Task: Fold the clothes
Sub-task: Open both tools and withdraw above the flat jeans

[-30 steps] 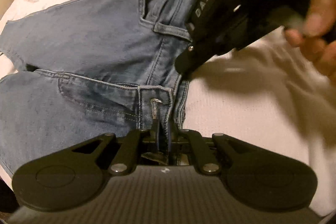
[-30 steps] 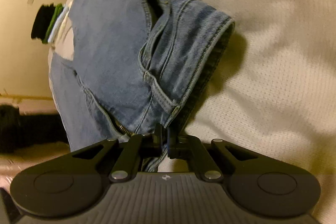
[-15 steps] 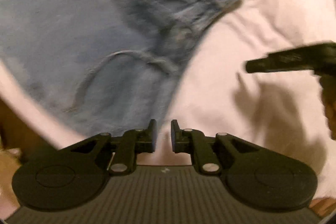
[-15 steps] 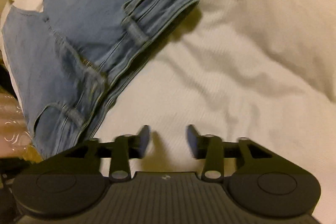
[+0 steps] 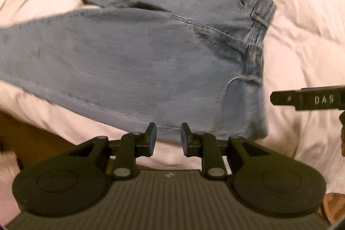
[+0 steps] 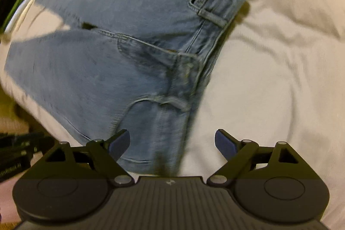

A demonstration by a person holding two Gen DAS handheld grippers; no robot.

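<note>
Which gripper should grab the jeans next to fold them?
Probably the left hand-held gripper: it hangs at the jeans' near edge, by the legs. The right hand-held gripper, wide open, sits at the waistband end.

Rumpled pale bed cover [image 6: 269, 53] fills most of both views; off its far left edge sits a black, green and white bundle [image 6: 13, 5], blurred, and below its near left edge a brown floor patch [image 5: 28, 133].
</note>
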